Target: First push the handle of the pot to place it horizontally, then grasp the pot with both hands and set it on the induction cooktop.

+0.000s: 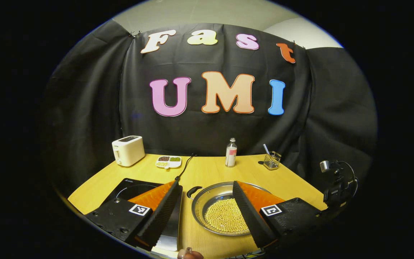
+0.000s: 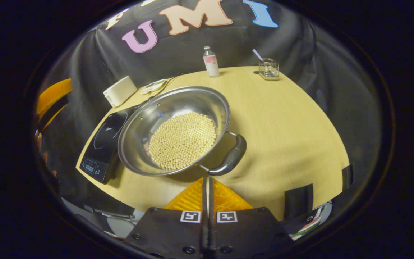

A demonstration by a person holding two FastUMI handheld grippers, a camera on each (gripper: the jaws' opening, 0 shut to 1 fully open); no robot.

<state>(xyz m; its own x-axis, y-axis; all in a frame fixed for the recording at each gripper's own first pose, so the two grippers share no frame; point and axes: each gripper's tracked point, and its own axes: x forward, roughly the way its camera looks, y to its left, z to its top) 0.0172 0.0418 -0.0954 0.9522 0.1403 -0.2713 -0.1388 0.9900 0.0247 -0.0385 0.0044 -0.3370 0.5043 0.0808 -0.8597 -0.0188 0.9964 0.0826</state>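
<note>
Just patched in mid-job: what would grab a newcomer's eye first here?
The steel pot heaped with pale round beans, mid-table beside the induction cooktop. The right gripper, fingers together, sits just short of the pot's near handle. In the left gripper view, the left gripper is spread wide before the pot, with a toaster at the back left.

The pot (image 2: 174,130) sits on the table (image 2: 286,118), full of pale beads (image 2: 182,140); the cooktop (image 2: 103,145) lies just beside it; the right gripper (image 2: 207,180), fingers together, points at the pot's handle (image 2: 232,157).
</note>
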